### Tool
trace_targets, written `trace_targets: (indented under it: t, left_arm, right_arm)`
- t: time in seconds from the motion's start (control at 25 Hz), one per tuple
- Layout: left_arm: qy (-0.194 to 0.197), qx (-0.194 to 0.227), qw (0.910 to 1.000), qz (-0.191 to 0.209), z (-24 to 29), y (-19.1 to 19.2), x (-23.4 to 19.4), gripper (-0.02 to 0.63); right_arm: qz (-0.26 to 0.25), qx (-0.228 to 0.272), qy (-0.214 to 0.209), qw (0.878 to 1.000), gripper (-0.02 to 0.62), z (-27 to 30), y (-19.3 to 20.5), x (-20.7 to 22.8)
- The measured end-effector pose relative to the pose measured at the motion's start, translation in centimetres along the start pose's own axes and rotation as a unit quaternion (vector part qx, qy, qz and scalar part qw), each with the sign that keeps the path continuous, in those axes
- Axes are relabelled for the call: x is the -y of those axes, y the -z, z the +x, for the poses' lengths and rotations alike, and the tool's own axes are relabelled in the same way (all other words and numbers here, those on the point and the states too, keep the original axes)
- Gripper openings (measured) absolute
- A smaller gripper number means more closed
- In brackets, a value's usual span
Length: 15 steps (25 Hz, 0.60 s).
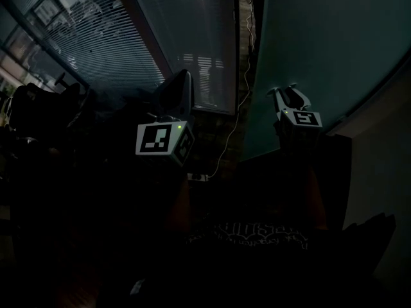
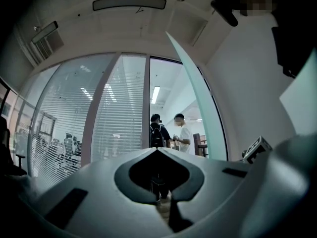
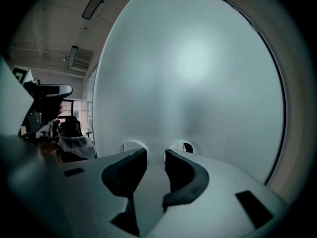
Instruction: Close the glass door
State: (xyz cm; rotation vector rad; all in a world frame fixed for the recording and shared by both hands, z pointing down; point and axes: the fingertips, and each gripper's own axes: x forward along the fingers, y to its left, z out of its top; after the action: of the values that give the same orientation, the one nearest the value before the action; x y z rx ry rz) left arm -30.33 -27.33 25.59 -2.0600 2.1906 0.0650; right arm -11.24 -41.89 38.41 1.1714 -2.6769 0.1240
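The frosted glass door (image 1: 321,43) stands swung open at the right of the dark head view and fills the right gripper view (image 3: 198,73). In the left gripper view its pale edge (image 2: 198,93) slants up beside the doorway. My right gripper (image 1: 291,94) points at the door's face. Its jaws stand a narrow gap apart, the gripper (image 3: 156,151) close against the glass, and I see nothing distinct between them. My left gripper (image 1: 185,76) is held level to the left of the door, shut and empty (image 2: 157,149), facing the doorway.
A glass wall with blinds (image 1: 96,37) runs left of the doorway. A cable (image 1: 241,95) hangs along the door's edge to a power strip (image 1: 198,177) on the floor. Two people (image 2: 158,130) (image 2: 183,133) stand beyond the doorway. An office chair (image 3: 74,128) stands at the left.
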Motion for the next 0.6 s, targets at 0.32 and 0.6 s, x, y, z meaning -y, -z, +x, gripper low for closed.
trace_targets:
  t: [0.32, 0.6]
  left_arm:
    - [-0.002, 0.007, 1.0000, 0.002, 0.3, -0.3, -0.4, -0.005]
    - [0.008, 0.011, 0.9999, 0.003, 0.9, -0.5, -0.2, -0.005]
  right_arm:
    - [0.003, -0.006, 0.017, 1.000, 0.115, 0.5, 0.3, 1.4]
    - [0.011, -0.007, 0.040, 0.999, 0.115, 0.6, 0.7, 2.8]
